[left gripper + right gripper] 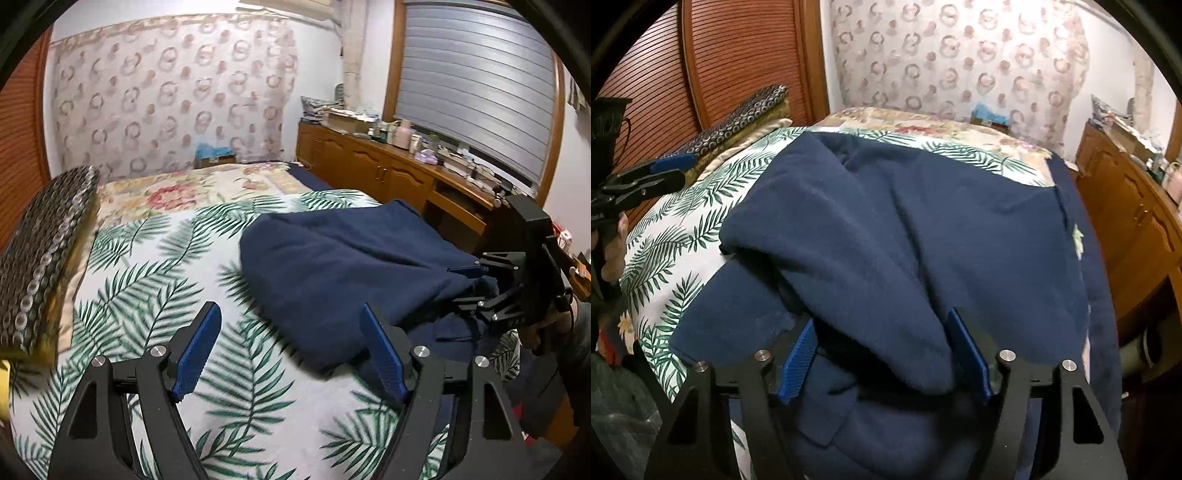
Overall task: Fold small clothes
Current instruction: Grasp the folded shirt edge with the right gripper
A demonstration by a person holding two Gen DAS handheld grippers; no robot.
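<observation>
A dark navy fleece garment [332,258] lies partly folded on the palm-leaf bedspread [147,258]; it fills the right wrist view [905,221]. My left gripper [291,325] is open and empty, just left of the garment's near edge. My right gripper [882,332] is open with a folded lobe of the garment [886,325] lying between its blue pads, not pinched. The right gripper also shows at the right of the left wrist view [476,284], at the garment's edge.
A dark patterned pillow [44,258] lies at the bed's left side. A wooden sideboard [388,170] with clutter runs along the right under a shuttered window. A floral curtain [166,92] hangs behind the bed.
</observation>
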